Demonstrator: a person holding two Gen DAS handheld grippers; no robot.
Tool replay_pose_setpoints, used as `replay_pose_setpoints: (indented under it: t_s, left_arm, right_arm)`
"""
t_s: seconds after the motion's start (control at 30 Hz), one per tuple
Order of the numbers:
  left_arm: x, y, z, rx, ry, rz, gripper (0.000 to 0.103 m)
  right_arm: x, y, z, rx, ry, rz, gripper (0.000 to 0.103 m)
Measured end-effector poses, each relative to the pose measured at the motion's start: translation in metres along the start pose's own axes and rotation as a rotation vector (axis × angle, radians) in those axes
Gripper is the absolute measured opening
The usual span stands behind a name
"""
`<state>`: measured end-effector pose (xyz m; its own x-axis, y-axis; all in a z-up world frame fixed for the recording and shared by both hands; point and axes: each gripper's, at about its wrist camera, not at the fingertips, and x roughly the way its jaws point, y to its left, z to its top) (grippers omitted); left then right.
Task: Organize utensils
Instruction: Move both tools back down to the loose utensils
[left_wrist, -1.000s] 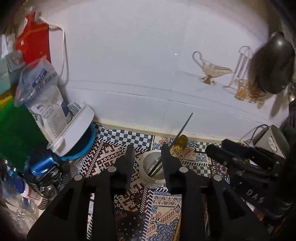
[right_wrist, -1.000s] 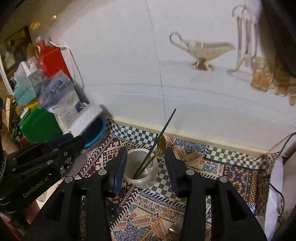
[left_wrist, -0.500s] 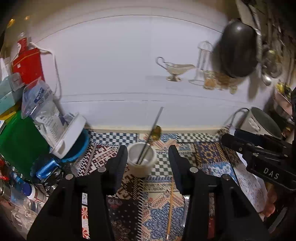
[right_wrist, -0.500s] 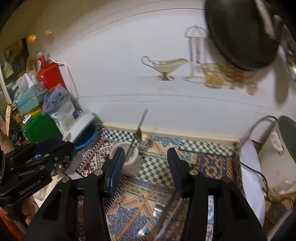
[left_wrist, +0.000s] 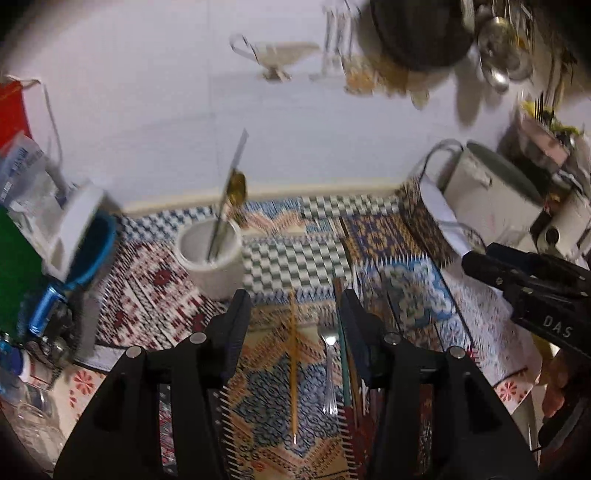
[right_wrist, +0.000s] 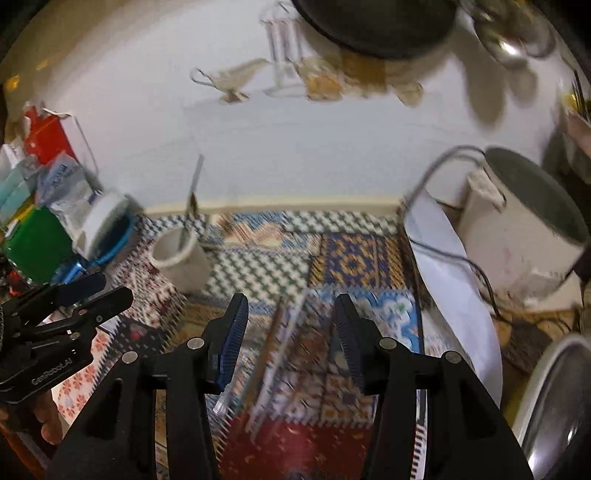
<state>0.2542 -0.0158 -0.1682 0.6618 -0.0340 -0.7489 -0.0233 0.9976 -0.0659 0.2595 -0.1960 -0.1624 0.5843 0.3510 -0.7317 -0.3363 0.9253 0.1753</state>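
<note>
A white cup (left_wrist: 210, 258) stands on the patterned mat (left_wrist: 303, 258) and holds a chopstick and a gold spoon (left_wrist: 236, 186). It also shows in the right wrist view (right_wrist: 179, 258). Loose utensils lie on the mat in front of me: a wooden chopstick (left_wrist: 293, 369), a silver fork (left_wrist: 330, 373) and several sticks (left_wrist: 345, 369). My left gripper (left_wrist: 293, 310) is open and empty above them. My right gripper (right_wrist: 290, 317) is open and empty above blurred utensils (right_wrist: 273, 354).
A blue bowl with a white lid (left_wrist: 85, 240), a green box (left_wrist: 18, 280) and bags crowd the left. A white rice cooker (right_wrist: 517, 236) with a cord stands at the right. A pan (left_wrist: 417, 33) and ladles hang on the wall.
Both grippers have pulled back from the cup and tilted down. The cup is farther away and to the left; loose utensils on the mat have come into view.
</note>
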Motion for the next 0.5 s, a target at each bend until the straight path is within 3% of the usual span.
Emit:
replay_pose_setpoints:
  t_s: [0.2,0.5]
  left_arm:
    - [0.046,-0.009,-0.025,0.018,0.124,0.006,0.049]
    - [0.102,-0.007,-0.062,0.020,0.287,0.001,0.049]
  right_arm:
    - [0.032,-0.020,-0.032,0.038,0.125,-0.030,0.045]
    - [0.093,-0.026,-0.073,0.085,0.308,-0.004,0.045]
